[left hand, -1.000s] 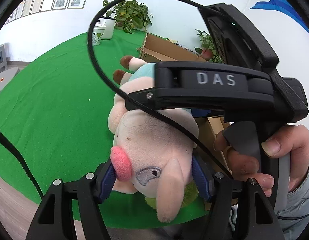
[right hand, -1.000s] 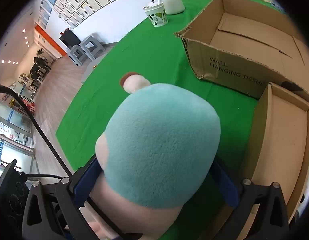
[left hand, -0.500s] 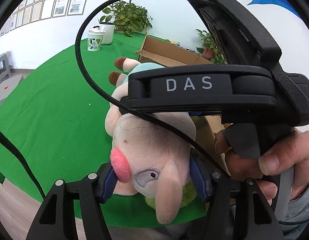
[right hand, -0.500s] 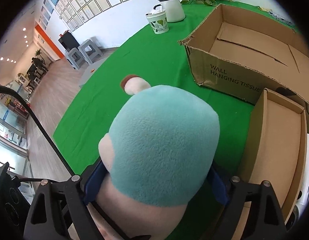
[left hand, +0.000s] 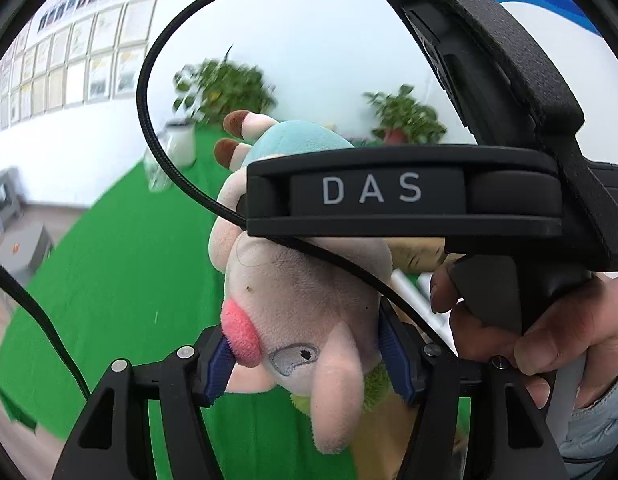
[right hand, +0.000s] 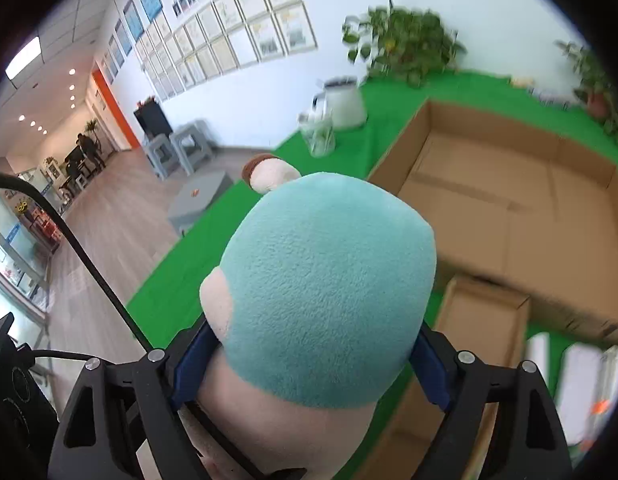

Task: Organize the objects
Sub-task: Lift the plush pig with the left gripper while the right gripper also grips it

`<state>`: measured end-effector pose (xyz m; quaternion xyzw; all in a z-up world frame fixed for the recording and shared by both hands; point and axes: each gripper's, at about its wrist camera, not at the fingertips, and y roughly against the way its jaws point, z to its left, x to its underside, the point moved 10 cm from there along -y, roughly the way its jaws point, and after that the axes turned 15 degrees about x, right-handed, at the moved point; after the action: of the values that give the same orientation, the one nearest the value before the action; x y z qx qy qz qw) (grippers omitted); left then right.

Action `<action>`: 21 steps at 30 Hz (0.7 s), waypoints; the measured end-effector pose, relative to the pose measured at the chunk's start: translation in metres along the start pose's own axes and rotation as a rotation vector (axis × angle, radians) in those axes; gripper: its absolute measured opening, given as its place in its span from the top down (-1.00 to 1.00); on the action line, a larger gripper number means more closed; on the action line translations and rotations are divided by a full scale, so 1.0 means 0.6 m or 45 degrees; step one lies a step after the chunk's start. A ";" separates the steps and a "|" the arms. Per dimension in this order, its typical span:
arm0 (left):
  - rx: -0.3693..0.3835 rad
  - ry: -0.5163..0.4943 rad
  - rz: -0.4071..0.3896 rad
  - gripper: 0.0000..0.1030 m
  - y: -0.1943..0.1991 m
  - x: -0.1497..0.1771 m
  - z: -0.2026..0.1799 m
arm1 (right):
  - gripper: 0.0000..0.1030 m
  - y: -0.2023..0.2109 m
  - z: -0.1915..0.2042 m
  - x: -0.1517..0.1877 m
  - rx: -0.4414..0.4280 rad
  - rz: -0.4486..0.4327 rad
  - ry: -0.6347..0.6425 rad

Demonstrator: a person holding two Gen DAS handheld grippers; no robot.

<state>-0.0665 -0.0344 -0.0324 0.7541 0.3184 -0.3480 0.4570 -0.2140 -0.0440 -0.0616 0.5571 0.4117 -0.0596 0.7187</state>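
one plush pig (left hand: pixel 305 292), both grippers' fingers (left hand: pixel 221 364) clamping it, right closing; two cardboard boxes (right hand: pixel 509 184).

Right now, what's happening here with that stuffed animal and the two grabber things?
A person is holding one pink plush toy with a teal back between both handheld grippers. The left gripper is clamped on the toy's head; the right gripper, its jaws closing, squeezes the teal body. The toy is held in the air above the green table cover, with an open, empty-looking brown cardboard box just beyond, not yet holding the toy.
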 end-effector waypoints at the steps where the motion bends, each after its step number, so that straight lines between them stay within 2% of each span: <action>1: 0.017 -0.017 -0.024 -0.18 -0.001 -0.025 -0.008 | -0.66 0.019 -0.009 -0.019 0.010 -0.039 0.013; 5: 0.070 -0.121 -0.129 -0.18 0.000 -0.134 -0.060 | -0.66 0.105 -0.052 -0.112 0.095 -0.224 0.018; 9: 0.128 -0.228 -0.202 -0.17 0.001 -0.224 -0.103 | -0.66 0.159 -0.087 -0.187 0.113 -0.325 -0.029; 13: 0.163 -0.267 -0.208 -0.18 -0.011 -0.280 -0.122 | -0.66 0.182 -0.114 -0.231 0.146 -0.380 -0.065; 16: 0.162 -0.285 -0.204 -0.18 -0.056 -0.321 -0.144 | -0.66 0.179 -0.124 -0.248 0.154 -0.387 -0.078; 21: 0.176 -0.271 -0.186 -0.18 -0.078 -0.348 -0.129 | -0.66 0.163 -0.126 -0.259 0.169 -0.379 -0.076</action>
<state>-0.2017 0.0199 0.1424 0.7175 0.2975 -0.4793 0.4086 -0.3019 -0.0012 0.1114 0.5342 0.4632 -0.2089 0.6756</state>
